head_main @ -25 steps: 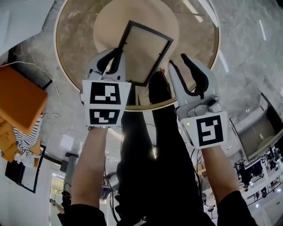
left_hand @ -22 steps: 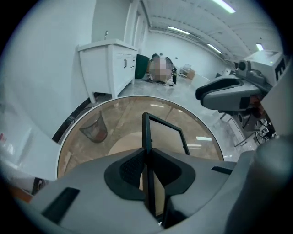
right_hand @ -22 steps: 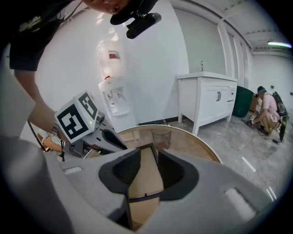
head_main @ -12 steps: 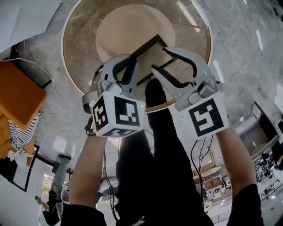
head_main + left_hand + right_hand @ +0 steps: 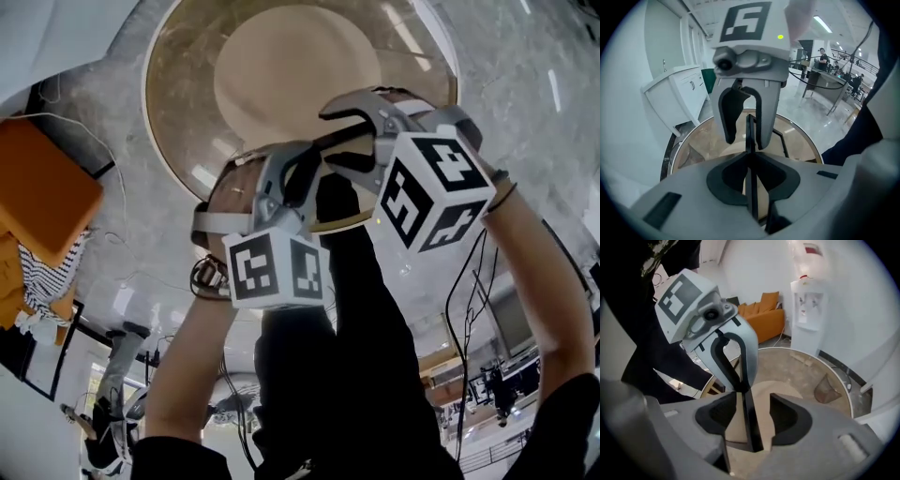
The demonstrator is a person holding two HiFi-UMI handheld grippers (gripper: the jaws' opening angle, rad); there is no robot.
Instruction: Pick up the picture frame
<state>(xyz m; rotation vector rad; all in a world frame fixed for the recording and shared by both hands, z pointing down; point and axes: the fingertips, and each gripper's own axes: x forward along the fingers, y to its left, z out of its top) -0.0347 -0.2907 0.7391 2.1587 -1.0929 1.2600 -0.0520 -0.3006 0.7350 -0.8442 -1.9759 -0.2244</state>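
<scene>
The black picture frame [image 5: 352, 139] hangs edge-on above the round table [image 5: 187, 94], showing only as a thin dark bar. My left gripper [image 5: 305, 159] is shut on its near edge; in the left gripper view the frame [image 5: 750, 140] runs straight up between the pads. My right gripper [image 5: 342, 136] faces it from the other side, its fingers straddling the frame's far edge. Its jaws are opening: in the right gripper view the frame [image 5: 745, 423] stands between the pads with a gap beside it. The left gripper [image 5: 738, 385] appears opposite, clamped on the frame.
The table has a wooden rim, a glass top and a round beige base [image 5: 295, 66]. An orange sofa [image 5: 42, 202] stands at the left, a water dispenser [image 5: 808, 310] by the wall and a white cabinet [image 5: 679, 93] near the table. The person's dark trousers [image 5: 337, 319] fill the lower middle.
The frame has turned from face-on to edge-on and risen with the left gripper. The right gripper swung in from the right, rolled over, and now straddles the frame's other edge.
</scene>
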